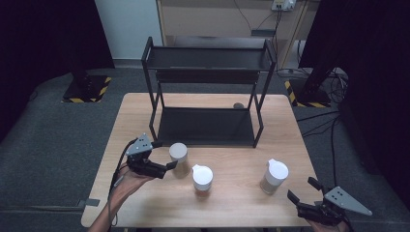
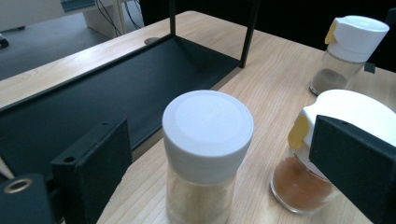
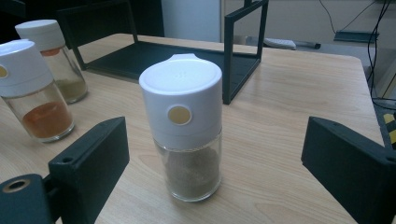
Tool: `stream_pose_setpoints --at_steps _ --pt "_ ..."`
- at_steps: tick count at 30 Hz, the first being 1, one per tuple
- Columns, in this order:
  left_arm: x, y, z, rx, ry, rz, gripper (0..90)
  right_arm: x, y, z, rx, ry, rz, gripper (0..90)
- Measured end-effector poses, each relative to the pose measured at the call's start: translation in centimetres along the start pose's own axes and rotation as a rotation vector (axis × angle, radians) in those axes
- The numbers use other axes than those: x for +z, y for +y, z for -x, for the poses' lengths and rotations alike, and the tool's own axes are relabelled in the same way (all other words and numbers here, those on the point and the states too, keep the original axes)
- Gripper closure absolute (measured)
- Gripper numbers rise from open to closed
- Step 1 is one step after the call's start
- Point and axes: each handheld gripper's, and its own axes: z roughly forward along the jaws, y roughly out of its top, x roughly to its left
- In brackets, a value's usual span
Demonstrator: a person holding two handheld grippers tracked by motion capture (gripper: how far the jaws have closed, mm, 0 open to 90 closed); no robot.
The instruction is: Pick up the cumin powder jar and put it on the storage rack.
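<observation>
Left tongs (image 1: pixel 170 166) — spread wide — bracket the flat-lidded spice jar (image 2: pixel 205 154) without contact (pre-grasp alignment). Right tongs (image 1: pixel 300 190), likewise spread, face the flip-cap jar (image 3: pixel 184 126) just ahead on the worktop (image 1: pixel 241 198).

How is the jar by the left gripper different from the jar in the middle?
The left jar has a flat round lid; the middle jar has a domed white cap with a yellow tab. The left jar holds pale yellowish powder; the middle jar holds reddish-brown powder. Both are clear jars standing upright on the table.
</observation>
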Motion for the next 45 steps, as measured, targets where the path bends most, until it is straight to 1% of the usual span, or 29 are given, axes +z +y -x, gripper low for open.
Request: stream_pose_setpoints --at_steps 4,5,7,8,12,14,19,23,28,29,30,31,32,35,41,45 --pt "1.0 0.1 -0.1 -0.004 -0.009 -0.009 5.5 0.0 0.0 0.0 0.0 0.0 0.0 7.7" --pt "1.0 0.1 -0.1 -0.004 -0.009 -0.009 5.7 0.0 0.0 0.0 0.0 0.0 -0.001 7.7" --pt "1.8 0.1 -0.2 -0.006 -0.009 -0.015 6.1 0.0 0.0 0.0 -0.002 0.001 -0.001 7.7" --pt "1.8 0.1 -0.2 -0.006 -0.009 -0.015 6.2 0.0 0.0 0.0 -0.002 0.001 -0.001 7.8" --pt "2.8 0.0 -0.5 -0.016 -0.012 -0.024 7.4 0.0 0.0 0.0 -0.001 0.001 0.0 7.7" --pt "2.9 -0.1 -0.6 -0.016 -0.012 -0.024 8.0 0.0 0.0 0.0 0.0 0.001 0.0 7.7" --pt "3.6 -0.6 -0.8 -0.019 -0.008 -0.018 11.4 0.0 0.0 0.1 0.0 0.001 0.001 7.8" --pt "4.1 -0.9 -0.9 -0.018 -0.009 -0.015 16.0 0.0 0.0 0.1 0.001 0.0 0.001 7.8" --pt "4.5 -1.3 -0.9 -0.001 -0.01 -0.006 24.2 0.0 -0.1 0.1 0.001 0.0 0.002 7.8" --pt "4.6 -1.4 -0.8 0.003 -0.009 -0.002 24.2 0.0 -0.1 0.1 0.001 0.0 0.002 7.8" --pt "4.6 -1.4 -0.8 0.006 -0.007 0.002 29.0 0.0 -0.1 0.1 0.002 0.001 0.002 7.8" --pt "4.6 -1.6 -0.7 0.019 -0.003 0.013 30.9 0.0 -0.1 0.1 0.002 0.001 0.001 7.8" --pt "4.6 -1.6 -0.7 0.019 -0.003 0.013 32.2 0.0 -0.1 0.1 0.002 0.001 0.001 7.8" --pt "4.6 -1.7 -0.5 0.035 0.004 0.017 32.5 0.0 -0.1 0.1 0.004 0.002 0.001 7.8" --pt "4.6 -1.8 -0.4 0.032 0.007 0.022 32.7 0.0 -0.1 0.1 0.004 0.002 0.001 7.8" --pt "4.6 -1.7 -0.5 0.028 0.003 0.02 32.7 0.0 -0.1 0.2 0.004 0.003 0.001 7.8"
